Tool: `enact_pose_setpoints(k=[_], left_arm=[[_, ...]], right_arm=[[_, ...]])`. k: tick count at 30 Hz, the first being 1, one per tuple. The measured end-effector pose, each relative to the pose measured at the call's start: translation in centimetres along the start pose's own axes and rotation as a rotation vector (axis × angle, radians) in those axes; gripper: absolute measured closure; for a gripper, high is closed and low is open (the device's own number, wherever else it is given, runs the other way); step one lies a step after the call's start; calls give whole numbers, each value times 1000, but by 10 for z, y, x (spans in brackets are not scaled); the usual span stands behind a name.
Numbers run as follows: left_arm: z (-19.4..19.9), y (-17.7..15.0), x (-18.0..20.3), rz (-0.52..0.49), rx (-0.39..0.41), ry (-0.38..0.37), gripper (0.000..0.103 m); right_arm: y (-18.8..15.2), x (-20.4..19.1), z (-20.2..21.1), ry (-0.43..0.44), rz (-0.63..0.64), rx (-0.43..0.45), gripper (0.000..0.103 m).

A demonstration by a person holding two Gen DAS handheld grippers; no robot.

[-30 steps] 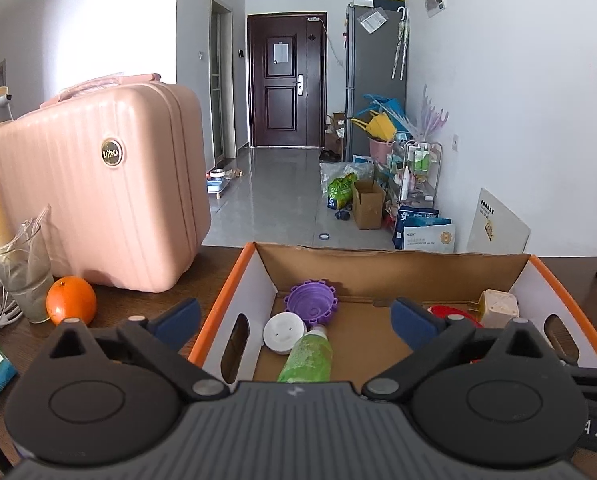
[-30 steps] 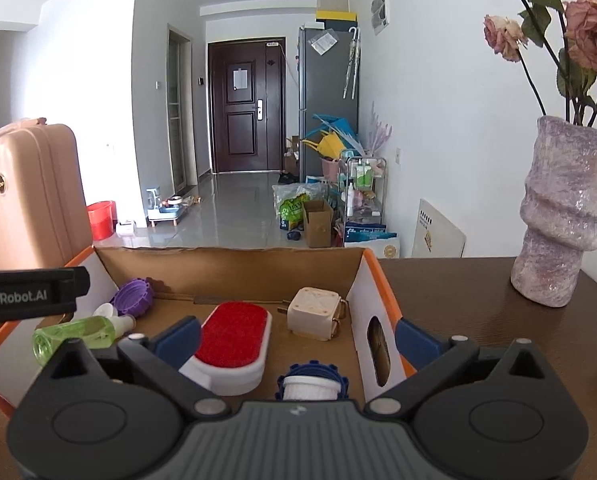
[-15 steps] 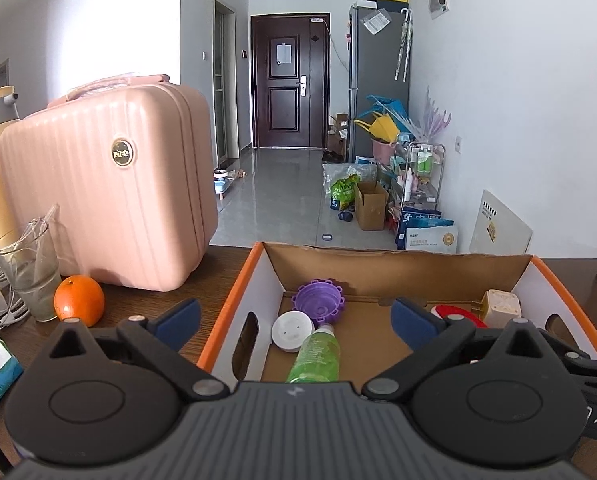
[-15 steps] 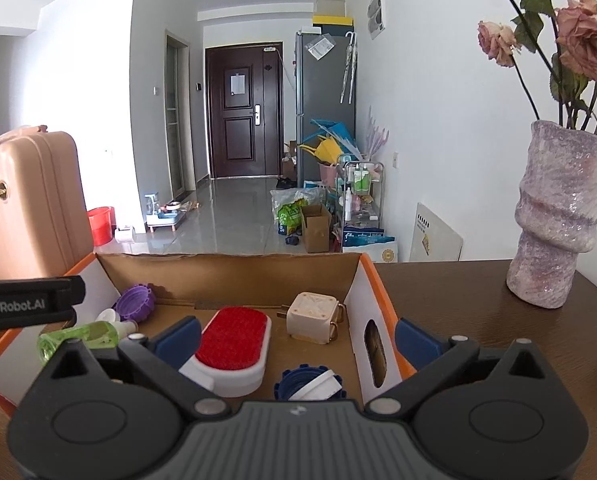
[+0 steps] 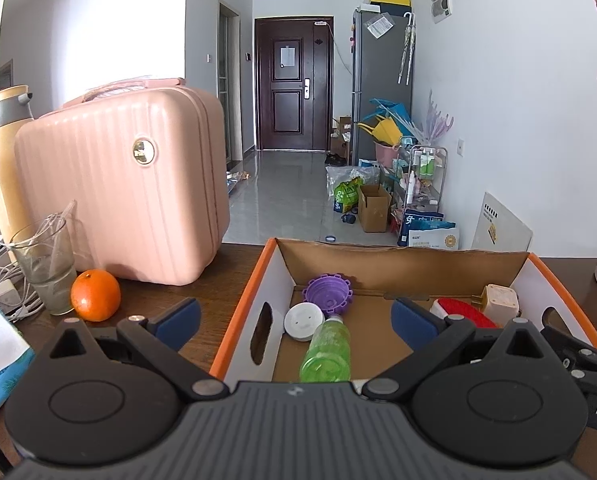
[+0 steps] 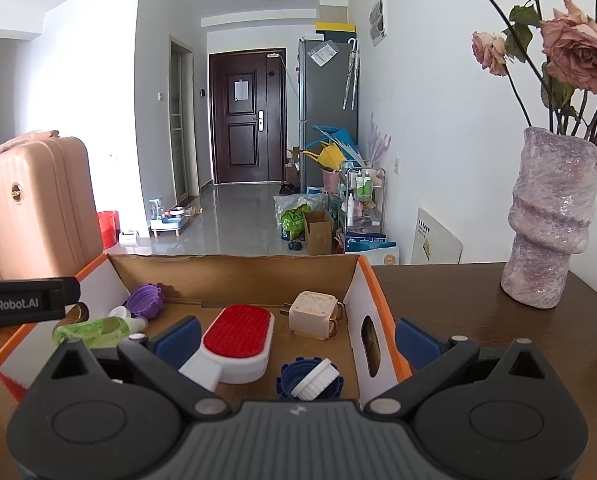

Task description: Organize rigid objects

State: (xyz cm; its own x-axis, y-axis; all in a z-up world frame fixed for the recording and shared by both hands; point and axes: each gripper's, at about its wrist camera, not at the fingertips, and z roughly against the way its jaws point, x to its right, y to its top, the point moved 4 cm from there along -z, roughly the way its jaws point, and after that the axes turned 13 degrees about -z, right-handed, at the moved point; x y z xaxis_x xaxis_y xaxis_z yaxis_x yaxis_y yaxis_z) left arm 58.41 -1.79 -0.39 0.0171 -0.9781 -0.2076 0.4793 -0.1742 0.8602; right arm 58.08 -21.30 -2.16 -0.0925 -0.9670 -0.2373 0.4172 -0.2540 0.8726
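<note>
1. A cardboard box [image 5: 402, 264] with orange edges sits on a dark wooden table [image 6: 458, 300], and both claws hover at its near side.
2. The left gripper [image 5: 294, 318] is spread wide and holds nothing; its near wall sits between the blue pads.
3. The right gripper [image 6: 298, 334] is just as wide open and empty, straddling the box's right wall.
4. Already inside the box: a green bottle [image 5: 325, 350] lying on its side, a white round lid [image 5: 303, 317] touching it, a purple toothed cap [image 5: 327, 294] at the back, a red-topped brush [image 6: 236, 340], a beige plug cube [image 6: 313, 315], and a blue toothed cap [image 6: 310, 378] with a white piece resting in it.
5. Outside the box remain an orange [image 5: 95, 295], a glass [image 5: 46, 258] and a pink suitcase [image 5: 126, 200]; I doubt these belong to the sorting.
6. My judgement: the gathering looks nearly or fully done, with no loose small hard item visible on the table.
</note>
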Motion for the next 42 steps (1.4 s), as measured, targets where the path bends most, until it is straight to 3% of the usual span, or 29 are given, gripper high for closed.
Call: enact_pose_setpoints(k=[20,30,42], left_arm=[[91,-33,-17,4,33,-4,0],[179,-66,-32,-11,89,-9,0],[282,-129,-45,-27,147,-16,0]], right_arm=[[-20,7,95,39,-27,46,0],[-43,7,181,85,-9,103,0],[-95,18,302,128,28,175,0]])
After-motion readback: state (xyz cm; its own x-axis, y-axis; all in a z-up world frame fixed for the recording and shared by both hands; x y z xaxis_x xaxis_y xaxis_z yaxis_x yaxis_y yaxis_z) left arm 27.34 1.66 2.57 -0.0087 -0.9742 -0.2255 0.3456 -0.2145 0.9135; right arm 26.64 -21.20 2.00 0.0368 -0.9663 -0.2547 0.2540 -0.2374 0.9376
